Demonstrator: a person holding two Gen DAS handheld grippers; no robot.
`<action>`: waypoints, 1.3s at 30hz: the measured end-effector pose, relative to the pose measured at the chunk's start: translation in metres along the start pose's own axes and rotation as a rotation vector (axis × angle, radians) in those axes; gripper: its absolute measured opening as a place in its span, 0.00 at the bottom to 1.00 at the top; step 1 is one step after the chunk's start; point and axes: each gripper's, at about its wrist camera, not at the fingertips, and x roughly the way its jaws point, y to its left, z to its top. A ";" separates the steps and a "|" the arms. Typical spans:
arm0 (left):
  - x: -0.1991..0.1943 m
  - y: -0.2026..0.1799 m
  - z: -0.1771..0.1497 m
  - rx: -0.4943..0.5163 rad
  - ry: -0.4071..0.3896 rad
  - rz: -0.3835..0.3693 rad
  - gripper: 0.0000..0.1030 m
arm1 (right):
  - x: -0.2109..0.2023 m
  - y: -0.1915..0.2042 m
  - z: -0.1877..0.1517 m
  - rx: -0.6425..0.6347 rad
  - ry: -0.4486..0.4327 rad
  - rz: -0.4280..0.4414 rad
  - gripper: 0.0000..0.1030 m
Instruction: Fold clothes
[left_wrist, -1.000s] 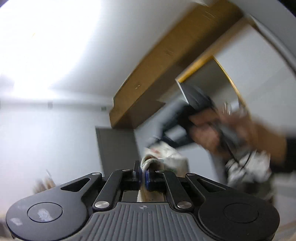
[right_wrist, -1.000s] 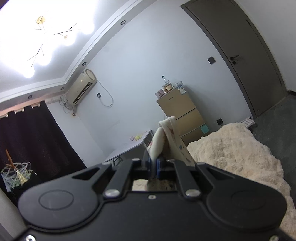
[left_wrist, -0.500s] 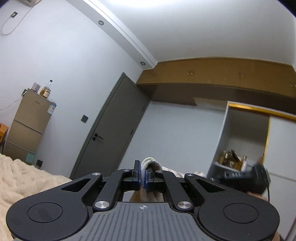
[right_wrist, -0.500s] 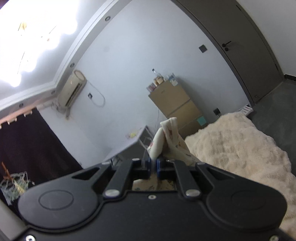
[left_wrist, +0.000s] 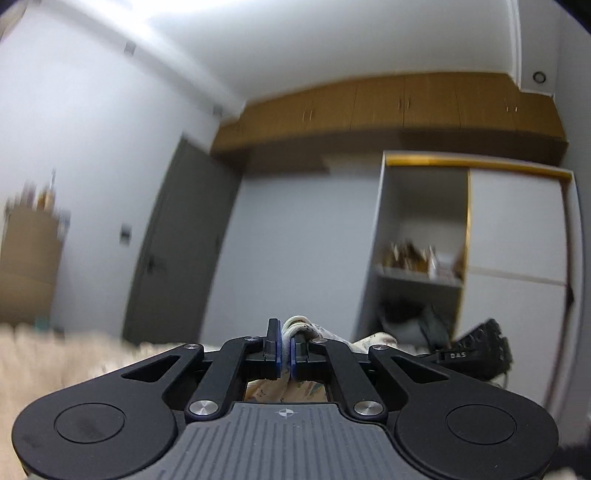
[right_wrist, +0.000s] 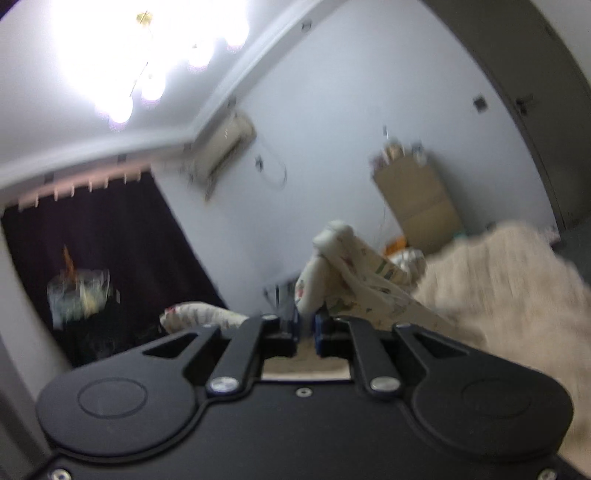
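I am in a bedroom, and both views are smeared with blur. The largest thing near me is the bed, covered by a shaggy cream blanket (right_wrist: 509, 295) that fills the right side of the right wrist view and shows as a pale band at the lower left of the left wrist view. A dark curtain (right_wrist: 110, 240) takes up the left of the right view, a grey door (left_wrist: 177, 251) stands left of centre in the left view, and an open wardrobe (left_wrist: 421, 236) sits at its right. The thing I am folding is a cream garment with a small coloured print (right_wrist: 347, 273), just above centre in the right view, bunched and trailing down toward the blanket. My left claw (left_wrist: 285, 350), at the lower centre of its view, is pinched tight on a rolled edge of that garment, I judge so the corner stays put while the other end is laid down. My right claw (right_wrist: 306, 332) is opening, a clear gap between its blue pads; the cloth stands just beyond them and I cannot tell whether it still touches a pad.
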 end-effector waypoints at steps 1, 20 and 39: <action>-0.008 0.006 -0.032 -0.037 0.048 0.024 0.02 | 0.001 -0.010 -0.025 0.011 0.088 -0.001 0.24; -0.082 0.004 -0.137 0.101 0.335 0.059 0.91 | 0.024 -0.048 -0.107 -0.379 0.445 0.046 0.67; -0.078 0.015 -0.153 -0.021 0.446 0.087 0.61 | -0.014 -0.037 -0.129 -0.683 0.637 0.052 0.27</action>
